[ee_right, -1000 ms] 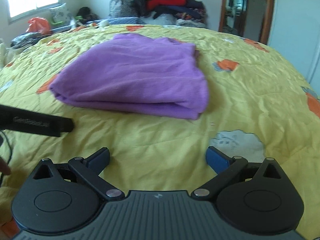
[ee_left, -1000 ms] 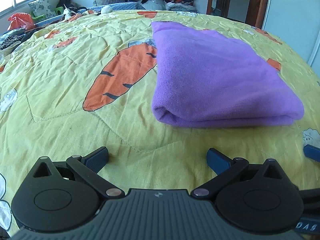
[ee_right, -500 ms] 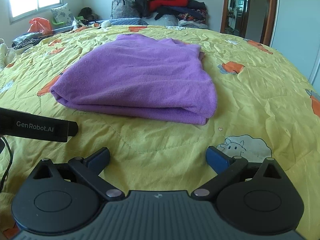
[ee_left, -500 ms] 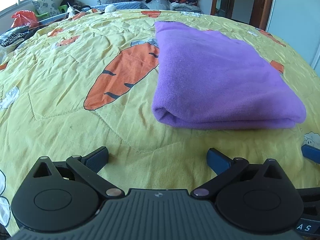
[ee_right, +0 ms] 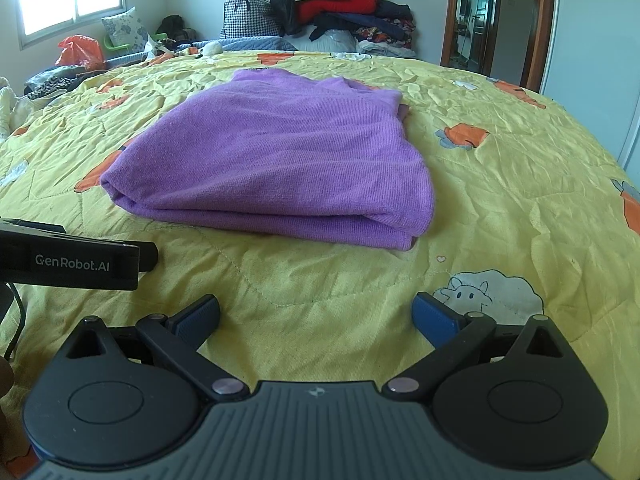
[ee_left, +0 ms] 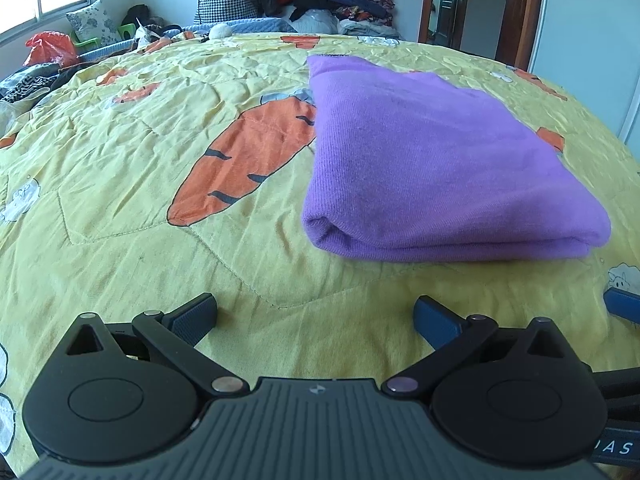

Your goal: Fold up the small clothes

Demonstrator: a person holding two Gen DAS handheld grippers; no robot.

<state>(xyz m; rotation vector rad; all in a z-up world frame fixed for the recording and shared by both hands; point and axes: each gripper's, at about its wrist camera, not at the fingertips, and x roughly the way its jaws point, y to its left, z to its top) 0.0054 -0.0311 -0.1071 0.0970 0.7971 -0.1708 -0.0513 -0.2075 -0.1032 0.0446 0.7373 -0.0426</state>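
Note:
A purple knit garment lies folded in a neat flat stack on the yellow carrot-print bedspread; it also shows in the right wrist view. My left gripper is open and empty, low over the bedspread, a short way in front of the garment's near folded edge. My right gripper is open and empty, also a short way back from that edge. The left gripper's body shows at the left in the right wrist view. A blue fingertip of the right gripper shows at the right edge of the left wrist view.
A pile of clothes and a checked bag sit at the far end of the bed. A pillow, an orange bag and loose items lie at the far left by the window. A doorway and a white wall are at the right.
Both grippers have drawn back a little from the folded garment and risen slightly. The garment has stayed still and both grippers stay open.

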